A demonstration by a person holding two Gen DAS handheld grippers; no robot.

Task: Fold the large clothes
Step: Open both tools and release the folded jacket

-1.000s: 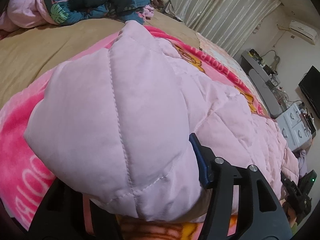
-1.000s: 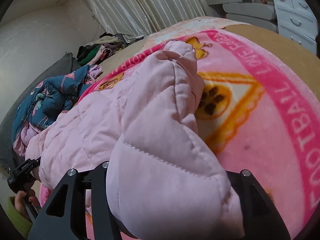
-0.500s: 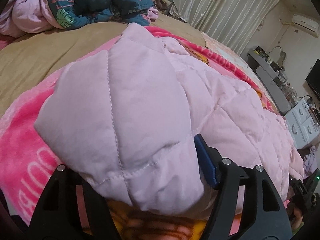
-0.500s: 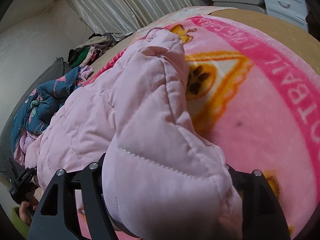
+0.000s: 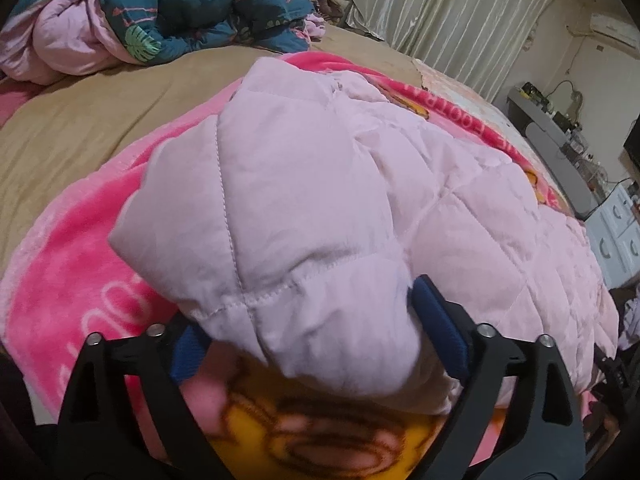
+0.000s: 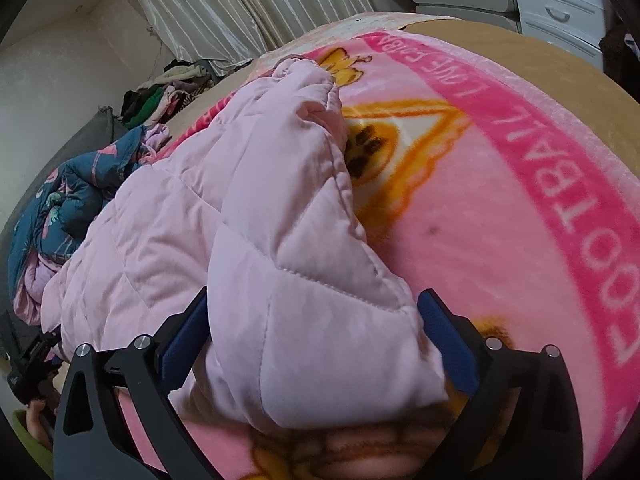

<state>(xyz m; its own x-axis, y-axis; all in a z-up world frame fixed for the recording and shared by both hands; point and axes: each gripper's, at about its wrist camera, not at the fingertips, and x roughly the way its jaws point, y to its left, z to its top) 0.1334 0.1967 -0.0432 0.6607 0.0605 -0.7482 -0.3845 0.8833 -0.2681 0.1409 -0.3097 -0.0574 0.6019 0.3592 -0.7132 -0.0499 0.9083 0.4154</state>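
A pale pink quilted jacket (image 5: 320, 200) lies on a pink printed blanket (image 5: 72, 280) on the bed. In the left wrist view its near edge sits between the wide-spread jaws of my left gripper (image 5: 316, 336), whose blue pads (image 5: 440, 328) stand on either side of the fabric. In the right wrist view the jacket (image 6: 260, 220) has another padded edge between the spread jaws of my right gripper (image 6: 316, 340), above the blanket (image 6: 520, 240). Both grippers look open around the fabric.
A blue patterned quilt (image 5: 192, 4) with a pink one is heaped at the bed's far side. A pile of clothes (image 6: 168, 96) lies by the curtains. White drawers (image 6: 560, 4) and a grey shelf (image 5: 560, 160) stand beyond the bed. A tan sheet (image 5: 80, 120) surrounds the blanket.
Both grippers have drawn back and their jaws have spread, so the blue pads now show beside the jacket edges. The jacket edges have dropped lower onto the blanket.
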